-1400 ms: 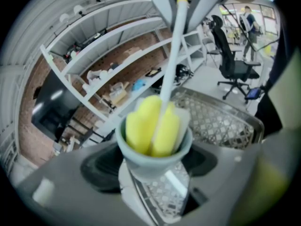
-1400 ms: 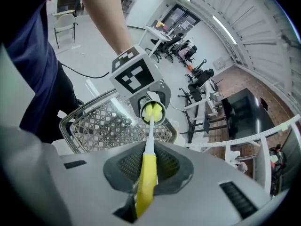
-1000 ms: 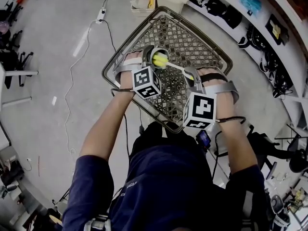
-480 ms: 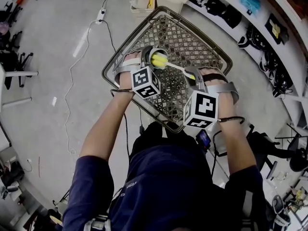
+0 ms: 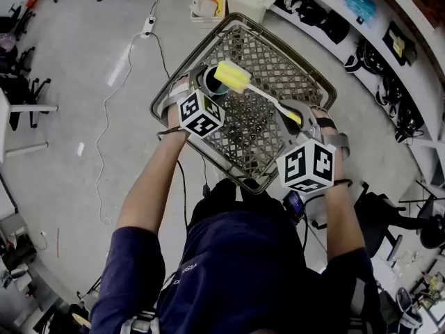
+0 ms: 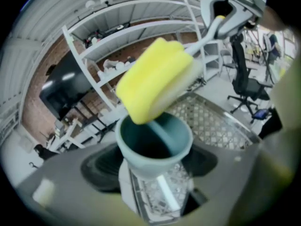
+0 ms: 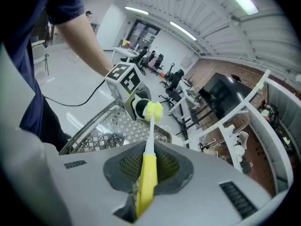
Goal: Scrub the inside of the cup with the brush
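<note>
My left gripper (image 5: 204,89) is shut on a teal cup (image 5: 211,82), held over a wire basket (image 5: 278,61). In the left gripper view the cup (image 6: 153,147) sits upright between the jaws, mouth open toward the camera. The brush's yellow sponge head (image 6: 155,79) hangs just above the rim, outside the cup. My right gripper (image 5: 295,119) is shut on the brush's yellow handle (image 7: 146,182). Its white stem runs forward to the sponge head (image 7: 153,111), in front of the cup (image 7: 138,106) and the left gripper's marker cube (image 7: 123,79).
The metal basket stands on a grey floor right in front of the person's body. Two white bins (image 5: 208,2) sit beyond it. A cable (image 5: 104,96) trails across the floor at left. Shelving with gear (image 5: 361,33) curves along the right, and office chairs (image 5: 410,221) stand lower right.
The sponge head has come out of the cup and now sits above its rim. The right gripper has drawn back toward the lower right, and both marker cubes have rolled.
</note>
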